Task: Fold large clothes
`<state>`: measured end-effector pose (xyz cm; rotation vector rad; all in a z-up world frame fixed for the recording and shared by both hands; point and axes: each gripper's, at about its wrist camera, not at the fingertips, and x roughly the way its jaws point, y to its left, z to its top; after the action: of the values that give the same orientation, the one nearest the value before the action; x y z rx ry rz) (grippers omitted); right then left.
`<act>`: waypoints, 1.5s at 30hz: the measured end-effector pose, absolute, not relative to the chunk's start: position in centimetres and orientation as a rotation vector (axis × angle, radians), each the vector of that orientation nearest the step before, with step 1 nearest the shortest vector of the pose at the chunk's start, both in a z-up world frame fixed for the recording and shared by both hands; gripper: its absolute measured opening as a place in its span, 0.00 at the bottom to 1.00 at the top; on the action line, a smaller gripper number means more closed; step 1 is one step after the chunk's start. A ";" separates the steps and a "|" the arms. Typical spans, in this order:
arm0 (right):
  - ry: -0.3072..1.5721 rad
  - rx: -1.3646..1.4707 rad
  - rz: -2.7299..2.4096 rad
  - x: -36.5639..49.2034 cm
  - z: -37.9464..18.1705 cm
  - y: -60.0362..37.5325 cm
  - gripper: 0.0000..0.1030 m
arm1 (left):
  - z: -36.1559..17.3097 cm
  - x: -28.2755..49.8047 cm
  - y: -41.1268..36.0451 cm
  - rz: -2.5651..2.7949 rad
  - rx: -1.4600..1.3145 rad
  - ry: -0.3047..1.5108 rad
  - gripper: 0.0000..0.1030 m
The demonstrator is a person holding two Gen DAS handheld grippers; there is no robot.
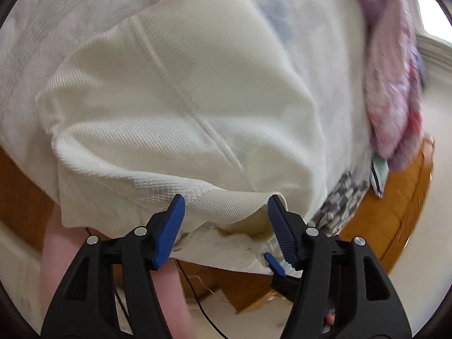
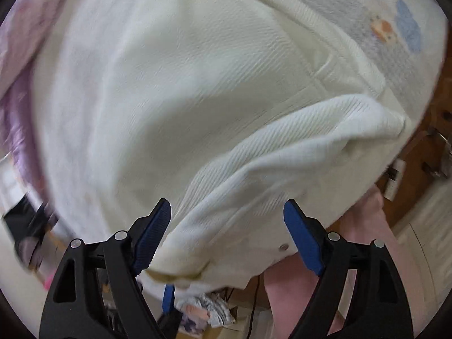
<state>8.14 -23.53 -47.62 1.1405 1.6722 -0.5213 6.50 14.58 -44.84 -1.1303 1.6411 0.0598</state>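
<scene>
Cream garment [image 1: 180, 107] is filling most of both wrist views — waffle-knit, with a raised seam running diagonally across it in the left wrist view. It is lying on a pale printed sheet [image 1: 333, 56], and its near hem is hanging past the edge of the wooden desk [image 1: 395, 214].

Left gripper [image 1: 226, 206] is sitting at the garment's near hem with its fingers [image 1: 169, 234] spread apart; the hem fold is sagging between them, not pinched. Fingers released.

Right gripper [image 2: 226, 212] is sitting at another near edge of the same garment [image 2: 175, 90], fingers [image 2: 151, 237] also spread wide. A folded-over ribbed flap is draping down between them, with a small snap button just inside the right-hand finger. The left-hand finger is touching the cloth's edge, but the jaws are not closing on it — released.

Right of the garment in the left wrist view, a pink-purple fluffy fabric [image 1: 389, 90] is lying along the sheet's edge, and a grey patterned cloth [image 1: 339, 197] is poking out below the garment at the desk rim. Motion blur is smearing both views, so finer detail is unreadable. A second blue fingertip is showing below the garment in each view — likely the opposite gripper, state there unclear.
</scene>
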 end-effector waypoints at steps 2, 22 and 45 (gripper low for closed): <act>1.736 1.139 -0.574 8.2 -49.2 -23.1 0.76 | -46.2 6.9 14.5 0.108 -1.144 1.693 0.60; 1.758 0.966 -0.318 1.0 -49.1 -24.5 0.13 | -47.7 1.2 17.2 0.119 -1.320 1.744 0.85; 1.809 0.656 -0.433 -2.4 -50.6 -24.9 0.07 | -53.0 -2.1 12.6 0.234 -0.979 1.896 0.27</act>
<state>-2.42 -24.94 -50.62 0.6561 1.8094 -0.4328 -2.13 12.62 -53.01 -0.9787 1.8963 0.2338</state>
